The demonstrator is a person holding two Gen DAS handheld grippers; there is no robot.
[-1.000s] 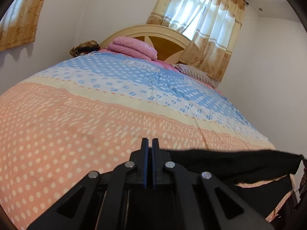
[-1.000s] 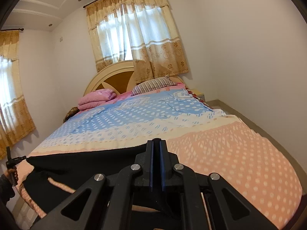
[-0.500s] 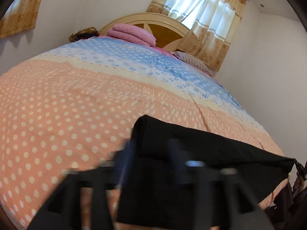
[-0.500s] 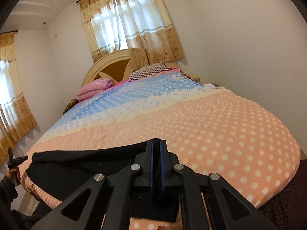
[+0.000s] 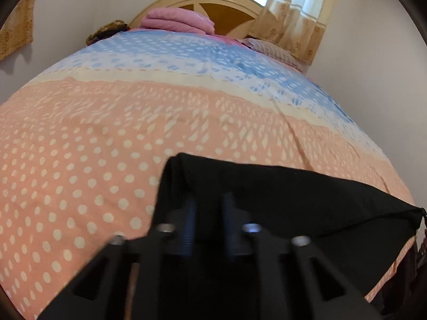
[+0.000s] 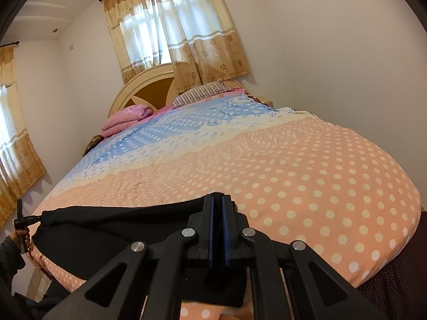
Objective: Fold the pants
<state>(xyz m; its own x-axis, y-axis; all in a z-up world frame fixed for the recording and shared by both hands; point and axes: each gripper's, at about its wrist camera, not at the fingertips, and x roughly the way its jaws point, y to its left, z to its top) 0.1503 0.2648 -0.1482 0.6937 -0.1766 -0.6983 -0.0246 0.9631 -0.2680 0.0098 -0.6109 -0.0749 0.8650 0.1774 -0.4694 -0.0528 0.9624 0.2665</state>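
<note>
The black pants lie across the near edge of the bed, spread from left to right. My left gripper is open over the left end of the pants; its two fingers stand apart above the cloth. My right gripper has its blue-padded fingers close together with a narrow gap, at the right end of the pants. The cloth edge runs to the fingers; I cannot tell if it is still pinched. The left gripper also shows in the right wrist view, at the far end of the pants.
The bed has a peach dotted and blue cover. A folded pink blanket and a striped pillow lie by the wooden headboard. Walls and curtained windows surround the bed. The bed's edge drops off at right.
Both grippers brought the pants down onto the near part of the bed. My left gripper opened and let go of the cloth. My right gripper's fingers parted slightly.
</note>
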